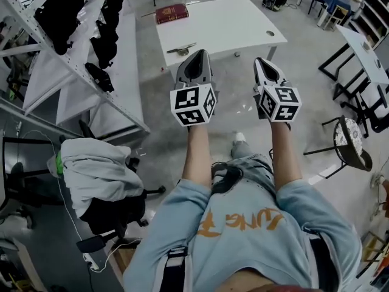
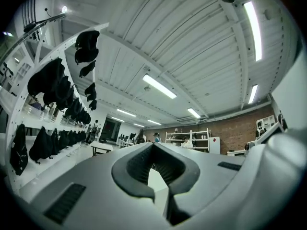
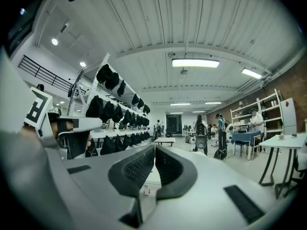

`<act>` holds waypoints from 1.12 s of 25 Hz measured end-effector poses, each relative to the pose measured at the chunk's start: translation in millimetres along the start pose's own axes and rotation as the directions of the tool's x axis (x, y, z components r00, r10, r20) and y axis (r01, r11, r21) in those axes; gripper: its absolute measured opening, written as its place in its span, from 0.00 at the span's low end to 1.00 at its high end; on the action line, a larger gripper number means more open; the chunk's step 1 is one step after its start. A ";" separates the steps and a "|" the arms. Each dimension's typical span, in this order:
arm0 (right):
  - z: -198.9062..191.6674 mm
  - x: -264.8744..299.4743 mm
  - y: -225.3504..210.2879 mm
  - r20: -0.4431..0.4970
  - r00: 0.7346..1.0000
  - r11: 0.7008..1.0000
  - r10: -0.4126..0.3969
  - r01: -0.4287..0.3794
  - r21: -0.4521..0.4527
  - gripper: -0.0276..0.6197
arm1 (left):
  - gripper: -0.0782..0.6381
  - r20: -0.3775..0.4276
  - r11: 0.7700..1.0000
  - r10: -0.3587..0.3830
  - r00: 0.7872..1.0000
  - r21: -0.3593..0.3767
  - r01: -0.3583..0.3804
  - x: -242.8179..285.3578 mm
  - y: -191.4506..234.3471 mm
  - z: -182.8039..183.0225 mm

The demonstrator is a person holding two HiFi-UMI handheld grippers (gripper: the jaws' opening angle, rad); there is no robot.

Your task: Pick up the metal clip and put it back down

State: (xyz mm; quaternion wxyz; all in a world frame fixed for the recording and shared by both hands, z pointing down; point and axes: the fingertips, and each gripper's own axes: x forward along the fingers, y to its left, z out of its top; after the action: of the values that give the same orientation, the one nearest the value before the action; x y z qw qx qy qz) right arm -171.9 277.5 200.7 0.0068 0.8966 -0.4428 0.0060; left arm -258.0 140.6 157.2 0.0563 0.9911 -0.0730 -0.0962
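Observation:
The metal clip [image 1: 181,48] is a slim dark-and-silver piece lying near the front left edge of the white table [image 1: 231,23] in the head view. Both grippers are held in the air in front of the person, short of the table. My left gripper [image 1: 198,55] is shut and empty, its tip just right of the clip and nearer to me. My right gripper [image 1: 262,62] is also shut and empty, over the floor by the table's front right. In the left gripper view the jaws [image 2: 153,146] meet and point up toward the ceiling. The right gripper view has its jaws [image 3: 155,147] closed, facing down the room.
A red book [image 1: 172,13] lies at the table's far left. A white rack with black bags [image 1: 73,17] runs along the left. A chair draped with clothing [image 1: 97,169] stands at lower left, and a stool [image 1: 349,140] and black table frames [image 1: 358,66] are at right.

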 end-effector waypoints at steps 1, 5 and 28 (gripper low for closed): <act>2.8 2.0 -1.4 0.004 1.000 1.000 0.001 0.000 -0.007 0.09 | 0.14 0.020 1.000 -0.004 1.000 0.002 0.004 2.1 -0.3 6.4; 14.4 7.2 -3.3 0.028 0.999 0.999 0.015 -0.014 -0.033 0.09 | 0.14 0.065 1.000 0.003 0.998 -0.011 -0.003 7.7 5.4 20.5; -19.2 174.4 -142.6 0.026 1.000 0.993 0.013 -0.016 0.121 0.09 | 0.14 -0.004 0.999 0.024 1.000 -0.034 -0.024 199.5 41.7 -47.9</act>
State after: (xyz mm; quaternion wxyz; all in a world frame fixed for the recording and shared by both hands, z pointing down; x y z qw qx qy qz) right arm 47.3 226.0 221.8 -0.0530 0.8921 -0.4483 0.0215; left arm -60.3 73.3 172.8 0.0745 0.9892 -0.0829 -0.0950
